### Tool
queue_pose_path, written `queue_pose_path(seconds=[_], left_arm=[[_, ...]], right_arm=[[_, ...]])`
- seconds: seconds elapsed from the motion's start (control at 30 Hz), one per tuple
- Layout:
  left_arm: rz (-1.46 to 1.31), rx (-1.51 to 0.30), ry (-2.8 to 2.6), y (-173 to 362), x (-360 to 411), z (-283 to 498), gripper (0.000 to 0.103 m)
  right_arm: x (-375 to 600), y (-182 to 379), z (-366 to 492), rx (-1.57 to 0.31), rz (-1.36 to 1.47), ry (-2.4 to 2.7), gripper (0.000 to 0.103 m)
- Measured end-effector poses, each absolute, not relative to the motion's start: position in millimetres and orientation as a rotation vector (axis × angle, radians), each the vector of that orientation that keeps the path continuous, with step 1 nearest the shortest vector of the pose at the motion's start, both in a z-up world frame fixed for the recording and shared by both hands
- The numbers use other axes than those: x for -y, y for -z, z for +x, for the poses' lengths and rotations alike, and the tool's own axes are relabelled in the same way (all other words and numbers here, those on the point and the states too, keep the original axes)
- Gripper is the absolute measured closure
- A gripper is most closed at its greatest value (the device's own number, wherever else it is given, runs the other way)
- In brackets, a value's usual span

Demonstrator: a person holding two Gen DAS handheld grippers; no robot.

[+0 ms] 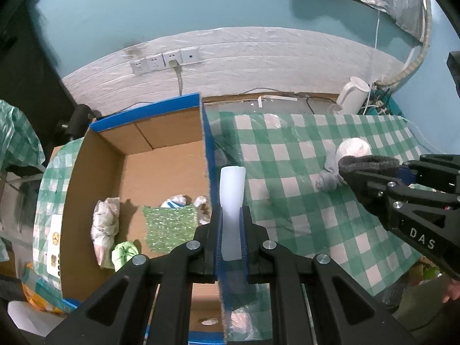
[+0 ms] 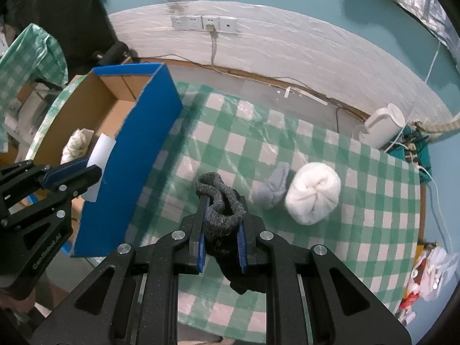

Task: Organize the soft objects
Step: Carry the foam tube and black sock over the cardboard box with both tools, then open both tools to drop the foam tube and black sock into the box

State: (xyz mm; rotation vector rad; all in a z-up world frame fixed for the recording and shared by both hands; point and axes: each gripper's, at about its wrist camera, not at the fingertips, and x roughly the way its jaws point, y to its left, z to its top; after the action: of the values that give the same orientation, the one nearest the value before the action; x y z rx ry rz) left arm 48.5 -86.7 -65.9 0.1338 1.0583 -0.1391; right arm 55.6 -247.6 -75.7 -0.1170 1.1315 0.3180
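My left gripper (image 1: 231, 215) is shut on a white foam piece (image 1: 232, 198) and holds it over the right wall of the blue cardboard box (image 1: 207, 155); it also shows in the right wrist view (image 2: 90, 169) with the foam (image 2: 100, 155). My right gripper (image 2: 221, 210) is shut on a dark grey sock (image 2: 220, 201) above the checked cloth; the sock shows in the left wrist view (image 1: 368, 162). A white rolled towel (image 2: 313, 197) and a light grey sock (image 2: 274, 185) lie on the cloth to the right.
The box (image 2: 138, 155) holds a green sparkly cloth (image 1: 169, 227), a pale bundle (image 1: 105, 224) and a green item (image 1: 125, 254). A white kettle (image 2: 383, 126) and cables stand at the table's far right. Wall sockets (image 1: 165, 60) are behind.
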Motion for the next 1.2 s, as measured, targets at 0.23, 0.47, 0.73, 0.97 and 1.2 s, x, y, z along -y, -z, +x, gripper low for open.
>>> queue_pose_path(seconds=[0.23,0.47,0.73,0.97,1.2], left_arm=[[0.107,-1.049,0.12,61.6,67.1,46.7,0.092],[0.074,-1.045,0.087,56.8,40.4,42.7,0.092],[0.037,-1.044,0.046,58.8,10.4,42.4,0.092],[0.016,-1.054,0.009,65.3,-16.5,39.0,0.092],[-0.01,-1.074,-0.024,75.6,-42.1,38.5,0.092]], right_arm=[[218.6,68.0,58.0,-1.118,-0.141,-0.354,0.088],[187.7,63.4,58.2,-1.11,-0.17,-0.395,0.088],[144.3,58.6,59.4,-1.1,-0.211,-0.447,0.088],[114.6,60.5,61.1,-1.104,-0.233,-0.483,0.088],[86.4,63.1,62.2,-1.112,-0.258,-0.511,0.088]])
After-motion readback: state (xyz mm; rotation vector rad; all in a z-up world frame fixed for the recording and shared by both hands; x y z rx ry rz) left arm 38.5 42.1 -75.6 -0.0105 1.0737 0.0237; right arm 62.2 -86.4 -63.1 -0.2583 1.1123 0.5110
